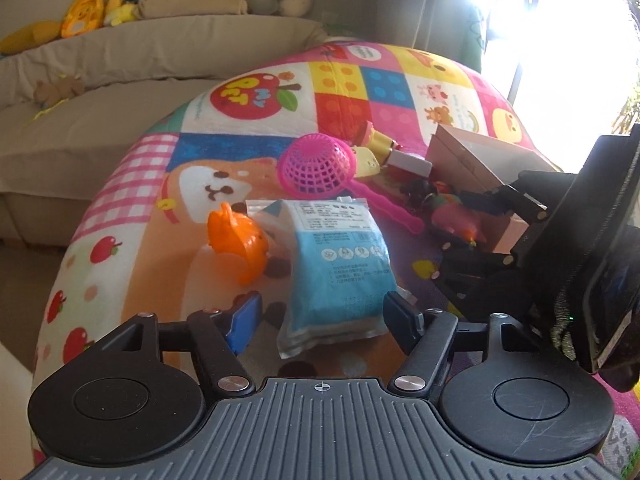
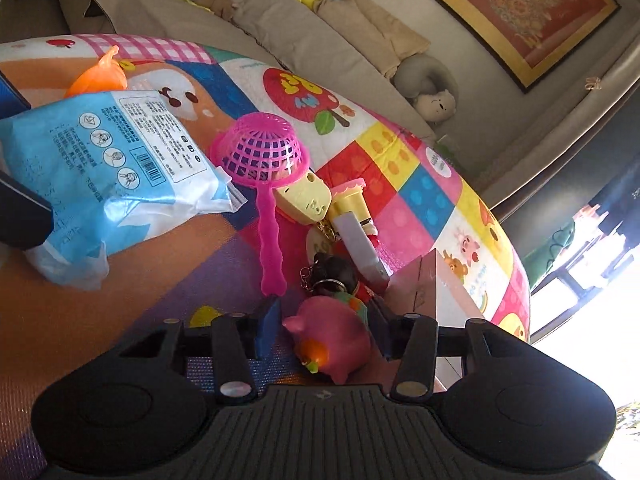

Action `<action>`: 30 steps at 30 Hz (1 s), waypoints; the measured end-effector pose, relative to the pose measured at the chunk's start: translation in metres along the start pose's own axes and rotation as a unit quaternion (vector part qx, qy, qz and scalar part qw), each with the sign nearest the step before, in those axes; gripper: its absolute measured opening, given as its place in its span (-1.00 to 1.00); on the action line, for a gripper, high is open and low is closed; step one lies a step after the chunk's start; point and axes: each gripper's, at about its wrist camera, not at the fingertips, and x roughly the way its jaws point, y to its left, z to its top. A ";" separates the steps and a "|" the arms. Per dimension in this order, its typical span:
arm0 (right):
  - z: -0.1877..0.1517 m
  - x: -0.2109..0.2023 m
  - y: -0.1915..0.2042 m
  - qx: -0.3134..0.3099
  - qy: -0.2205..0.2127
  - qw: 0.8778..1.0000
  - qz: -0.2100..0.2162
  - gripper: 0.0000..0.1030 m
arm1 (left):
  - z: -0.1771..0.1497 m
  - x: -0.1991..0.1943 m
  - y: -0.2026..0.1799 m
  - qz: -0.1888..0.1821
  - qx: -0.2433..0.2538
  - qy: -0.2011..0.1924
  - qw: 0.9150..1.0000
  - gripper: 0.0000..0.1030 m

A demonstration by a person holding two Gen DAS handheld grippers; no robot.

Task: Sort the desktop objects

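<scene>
Desktop clutter lies scattered over a bright patchwork play mat, and each hand has lined its gripper up on a different piece. Nearest the right gripper, a pink pig toy sits between the jaws, snout toward the camera, body running roughly along the line of the fingers. The jaws are drawn in close on its flanks; whether the pads actually press it, I cannot tell. Nearest the left gripper, a blue wipes packet lies with its near end between the spread jaws, untouched, its long axis pointing away toward the mat's far edge. So a straight close would catch the packet across its width, and the left hand is the nearer one for it.

Just left of the packet sits an orange plastic toy. Beyond it lies an upturned pink toy strainer, handle trailing toward the mat's right side. Past the pig comes a dark keychain figure, then a yellow toy and a small doll. A cardboard box stands open near the right edge, likely where things go.
</scene>
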 end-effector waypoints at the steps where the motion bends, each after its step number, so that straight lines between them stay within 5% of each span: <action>1: -0.001 -0.005 -0.002 0.007 -0.003 1.000 0.004 -0.35 | 0.000 0.000 0.000 -0.001 0.000 0.000 1.000 0.51; 8: -0.030 -0.064 -0.042 0.095 -0.001 0.993 0.073 -0.80 | 0.004 0.005 -0.010 -0.003 0.005 -0.005 1.000 0.67; 15: -0.085 -0.083 -0.099 0.216 0.033 0.973 0.078 -0.76 | 0.012 0.026 -0.025 0.020 0.015 0.004 1.000 0.68; 16: -0.092 -0.082 -0.112 0.244 0.036 0.967 0.062 -0.60 | 0.013 0.028 -0.027 0.021 0.016 0.005 1.000 0.69; 20: -0.117 -0.074 -0.166 0.365 0.022 0.931 0.015 0.56 | 0.012 0.030 -0.033 0.018 0.023 0.008 1.000 0.76; 25: -0.135 -0.041 -0.211 0.465 0.012 0.885 0.005 1.00 | 0.010 0.029 -0.035 0.013 0.029 0.010 0.999 0.81; 30: -0.140 0.003 -0.224 0.513 0.037 0.857 0.030 1.00 | 0.009 0.025 -0.028 0.015 0.022 0.008 1.000 0.85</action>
